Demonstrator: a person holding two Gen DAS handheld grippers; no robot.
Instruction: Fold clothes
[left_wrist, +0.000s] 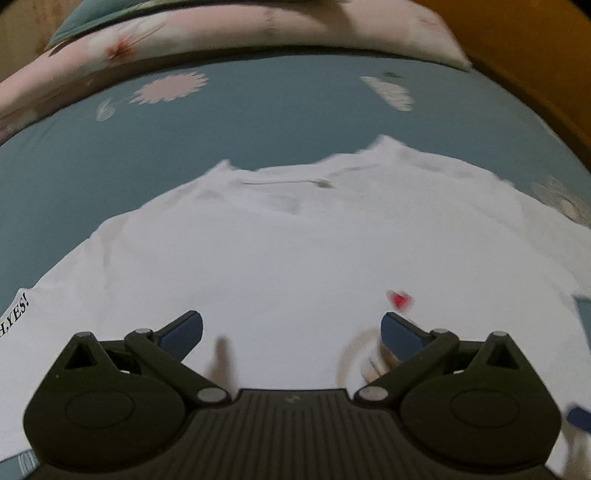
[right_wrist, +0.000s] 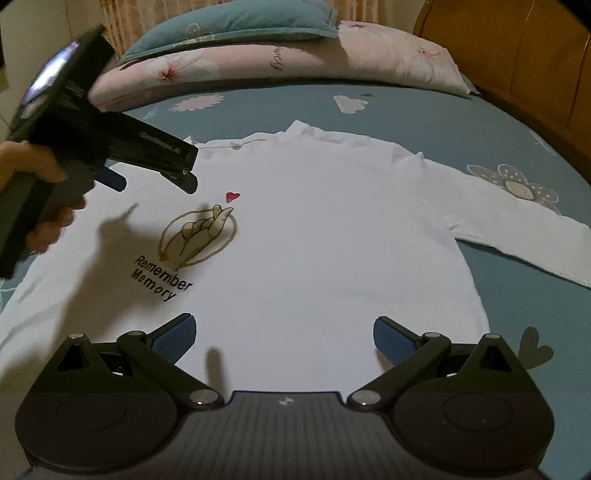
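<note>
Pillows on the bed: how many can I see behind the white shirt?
2. A pink floral pillow lies along the head of the bed, beyond the white shirt. A teal pillow rests on top of it, toward its left. Others may lie outside the views.

Light: dim, warm indoor, from above.
Shadows: soft, dark gripper shadows on the white shirt (right_wrist: 314, 240).
Blur: left wrist view smeared throughout; right wrist view sharper.
Distortion: fisheye bends the bedsheet (right_wrist: 424, 114) edges; corners vignetted.

Bedroom, likely home — floral bedsheet (right_wrist: 424, 122), pillows (right_wrist: 258, 55), wooden headboard (right_wrist: 517, 48).
</note>
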